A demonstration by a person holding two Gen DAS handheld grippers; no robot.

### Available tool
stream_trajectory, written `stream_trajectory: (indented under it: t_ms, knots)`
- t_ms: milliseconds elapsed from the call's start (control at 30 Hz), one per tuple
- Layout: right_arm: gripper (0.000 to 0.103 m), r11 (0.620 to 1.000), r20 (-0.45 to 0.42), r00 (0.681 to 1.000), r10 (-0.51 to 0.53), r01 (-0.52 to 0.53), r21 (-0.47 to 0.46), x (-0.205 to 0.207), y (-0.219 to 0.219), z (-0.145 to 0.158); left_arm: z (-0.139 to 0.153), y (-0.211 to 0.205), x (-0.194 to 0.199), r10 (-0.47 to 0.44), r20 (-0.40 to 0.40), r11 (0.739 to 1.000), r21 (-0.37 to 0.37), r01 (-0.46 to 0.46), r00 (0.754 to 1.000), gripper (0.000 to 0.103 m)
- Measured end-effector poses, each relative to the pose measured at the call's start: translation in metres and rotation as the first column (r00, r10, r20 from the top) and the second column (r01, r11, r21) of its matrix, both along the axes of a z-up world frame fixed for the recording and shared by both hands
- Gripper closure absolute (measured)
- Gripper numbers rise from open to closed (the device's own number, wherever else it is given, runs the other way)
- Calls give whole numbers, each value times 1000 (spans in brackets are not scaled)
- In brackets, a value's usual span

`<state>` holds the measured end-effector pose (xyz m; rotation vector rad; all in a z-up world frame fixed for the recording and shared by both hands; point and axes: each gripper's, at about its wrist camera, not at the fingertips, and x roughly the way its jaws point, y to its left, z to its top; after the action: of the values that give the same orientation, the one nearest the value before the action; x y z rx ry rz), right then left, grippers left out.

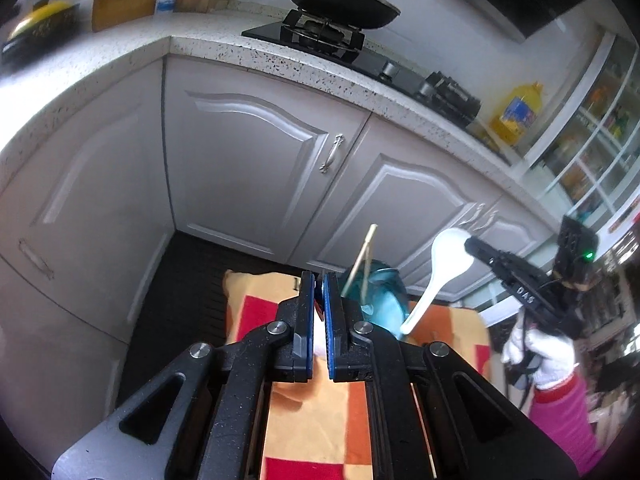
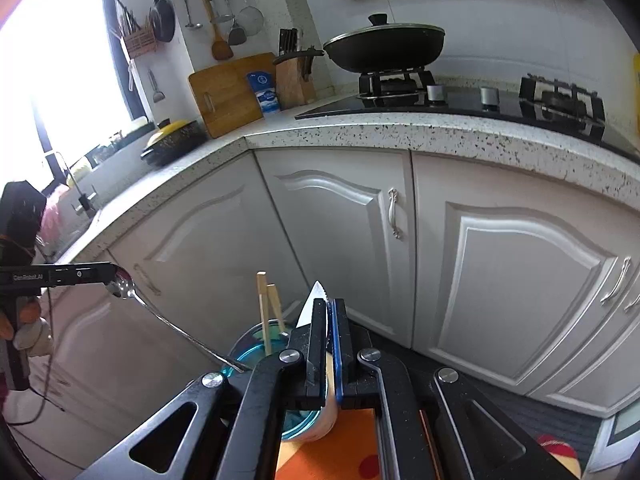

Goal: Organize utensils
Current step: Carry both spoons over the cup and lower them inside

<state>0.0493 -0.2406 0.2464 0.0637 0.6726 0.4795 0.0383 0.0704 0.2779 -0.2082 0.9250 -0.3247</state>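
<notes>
Both tongs are clamped on spoons, the left tongs [image 1: 319,280] on a metal spoon [image 2: 120,285], the right tongs [image 2: 329,304] on a white spoon [image 1: 448,256], poised at twelve o'clock over the blue glass jar [image 2: 256,344] with chopsticks [image 2: 265,304], so lowering them in looks next.

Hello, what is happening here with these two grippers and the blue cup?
A person is sorting utensils into a blue glass cup that stands on an orange patterned cloth. The left gripper holds a metal spoon by its bowl, handle end at the cup rim. The right gripper holds a white spoon by its bowl. Two wooden chopsticks stand in the cup.
</notes>
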Motion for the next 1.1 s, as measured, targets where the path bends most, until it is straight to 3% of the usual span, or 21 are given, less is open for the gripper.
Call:
stream_trajectory:
  t_ms: [167,333,433,800,967,1100]
  knots:
    - [101,998,31,999,-34,36,-55,7,9,-8,-11,-16,5,-5,41,991,133,0,999,100]
    - [101,994,33,999,-35,38,-101,7,22,-23,-30,-34,6,-35,23,983,179,31,999,100]
    - [101,988,25,1000,-15,19,-152,2,32,-35,-44,-45,6,-49,-2,981,189,49,999,100]
    - [100,984,-86,996,35,-50,-174,-8,43,-71,-66,-71,6,-49,1,982,183,48,999,99]
    - [99,989,-109,994,26,-41,-139,-10,39,-72,-69,-83,4,-68,-11,978,197,69,998,98]
    - [99,994,-118,993,29,-41,-103,-15,34,-66,-71,-86,5,-71,-25,977,201,74,997,81]
